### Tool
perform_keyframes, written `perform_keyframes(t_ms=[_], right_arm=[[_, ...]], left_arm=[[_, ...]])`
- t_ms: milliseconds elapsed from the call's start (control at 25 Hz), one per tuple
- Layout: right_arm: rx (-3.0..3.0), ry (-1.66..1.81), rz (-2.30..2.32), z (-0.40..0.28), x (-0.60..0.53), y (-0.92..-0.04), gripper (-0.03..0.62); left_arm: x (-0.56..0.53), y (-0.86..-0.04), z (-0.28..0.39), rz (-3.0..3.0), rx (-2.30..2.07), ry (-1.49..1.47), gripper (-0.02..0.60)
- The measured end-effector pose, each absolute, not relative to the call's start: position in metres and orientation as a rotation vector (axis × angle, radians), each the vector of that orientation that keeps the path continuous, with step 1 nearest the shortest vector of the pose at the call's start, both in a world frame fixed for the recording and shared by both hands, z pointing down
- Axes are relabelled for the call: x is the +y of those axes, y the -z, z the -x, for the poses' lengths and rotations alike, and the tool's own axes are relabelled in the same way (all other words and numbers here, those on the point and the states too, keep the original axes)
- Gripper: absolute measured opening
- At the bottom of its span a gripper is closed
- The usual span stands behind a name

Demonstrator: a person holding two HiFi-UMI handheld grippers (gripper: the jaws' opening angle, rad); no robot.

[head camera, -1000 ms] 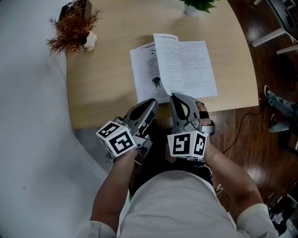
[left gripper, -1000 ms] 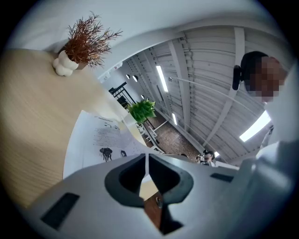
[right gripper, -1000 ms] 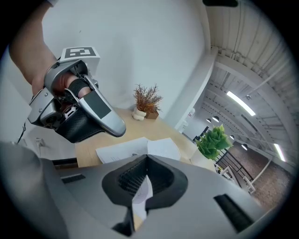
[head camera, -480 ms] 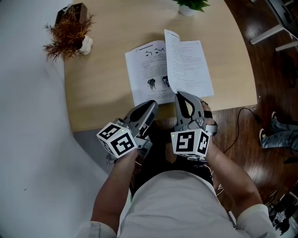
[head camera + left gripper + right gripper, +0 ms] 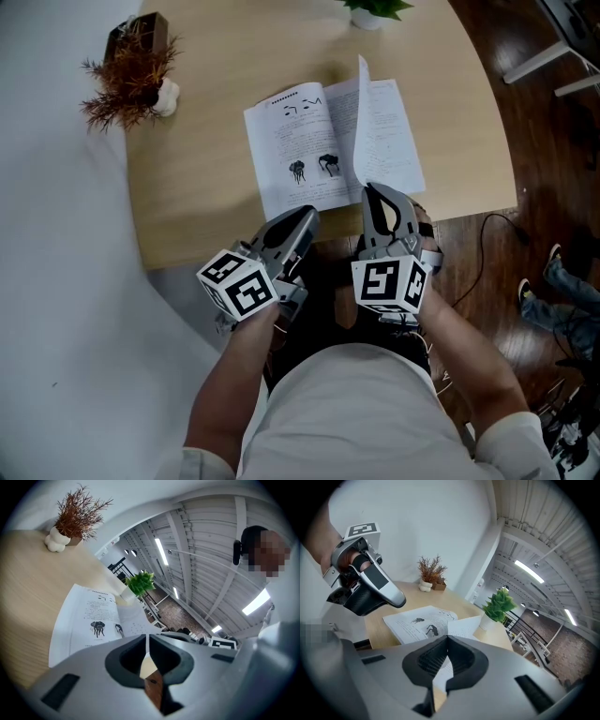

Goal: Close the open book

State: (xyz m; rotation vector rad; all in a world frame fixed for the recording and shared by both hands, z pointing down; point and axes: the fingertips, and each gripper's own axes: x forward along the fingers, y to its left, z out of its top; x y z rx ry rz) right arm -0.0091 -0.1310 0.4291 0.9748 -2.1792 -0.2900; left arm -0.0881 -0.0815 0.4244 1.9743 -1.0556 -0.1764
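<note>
The book lay open on the wooden table, just above centre of the head view, its near edge close to the table's lip. One leaf stood up on edge along the spine, and its lower corner ran right down into the tips of the right gripper. That claw was pinched closed on the paper. From its own view the pads met, with white page showing through the hollow behind them.

The left gripper sat closed too, but with nothing in it. It hung off the table's near edge, just below the left-hand page.

This looked like a thin, floppy booklet: light paper that would bend and curl, and could crease or tear if yanked. The outer lower corner looked the sensible hold, swung over in an arc rather than dragged. A bare page would likely slip under smooth pads.

Around it, a dried rust-coloured plant stood at the upper left and a green potted plant at the top edge, both well apart from the book. A cable trailed on the floor at right. Nothing stood in the leaf's path over the left-hand page.
</note>
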Motion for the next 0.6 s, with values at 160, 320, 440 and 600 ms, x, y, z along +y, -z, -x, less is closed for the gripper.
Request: perform_keyframes(t_ms=[160, 320, 440, 600], right_arm=[[-2.172, 0.277, -0.984, 0.000, -0.133, -0.433, 0.003], [-2.159, 0.256, -0.997, -0.011, -0.134, -0.438, 0.003], [-2.147, 0.237, -1.009, -0.021, -0.136, -0.442, 0.003], [-2.137, 0.214, -1.014, -0.031, -0.138, -0.447, 0.003]], left_arm=[[-0.083, -0.425, 0.081, -1.971, -1.052, 0.165, -0.002], [-0.083, -0.426, 0.074, -1.975, -1.046, 0.152, -0.002], [-0.084, -0.427, 0.068, -1.981, -1.039, 0.144, -0.002], [-0.084, -0.428, 0.062, -1.976, -1.037, 0.133, -0.002]])
